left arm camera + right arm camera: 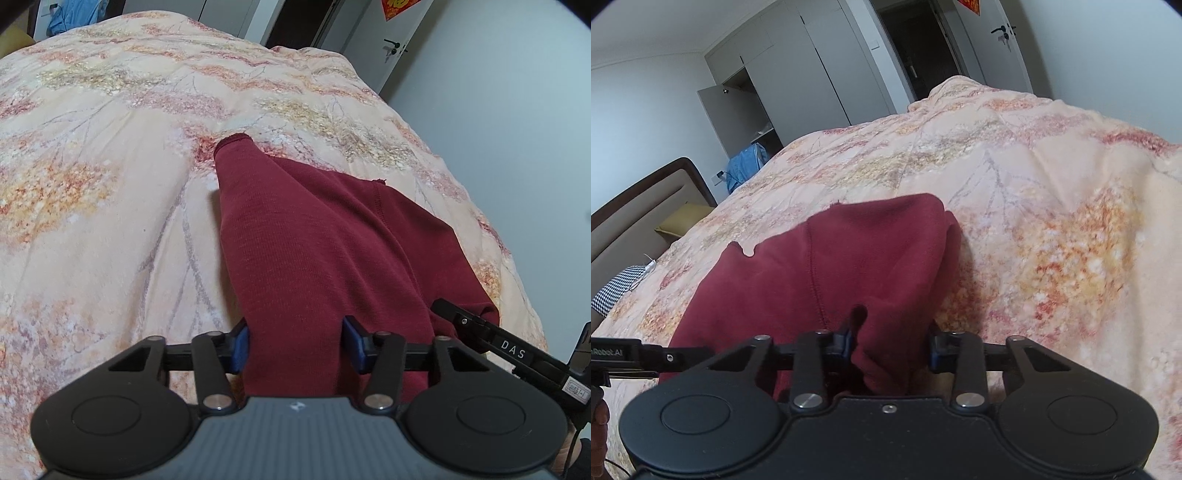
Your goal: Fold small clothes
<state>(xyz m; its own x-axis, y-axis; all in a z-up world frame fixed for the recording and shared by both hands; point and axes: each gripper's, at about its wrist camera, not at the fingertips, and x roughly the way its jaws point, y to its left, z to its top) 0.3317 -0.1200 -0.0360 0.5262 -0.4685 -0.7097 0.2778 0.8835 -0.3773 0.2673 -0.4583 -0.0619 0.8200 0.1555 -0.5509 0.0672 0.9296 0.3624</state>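
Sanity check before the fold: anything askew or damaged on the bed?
Nothing damaged. The red garment lies rumpled and skewed on the quilt, one corner bunched, edges not squared. Both grippers have fabric between their jaws.

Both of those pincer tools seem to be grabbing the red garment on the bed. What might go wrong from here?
The left gripper has a wide band of the red garment between its pads, so several layers may lift together. The right gripper pinches a bunched fold near the edge; it might slip out. The flowered bedspread is soft and rumpled, so folds may land crooked.
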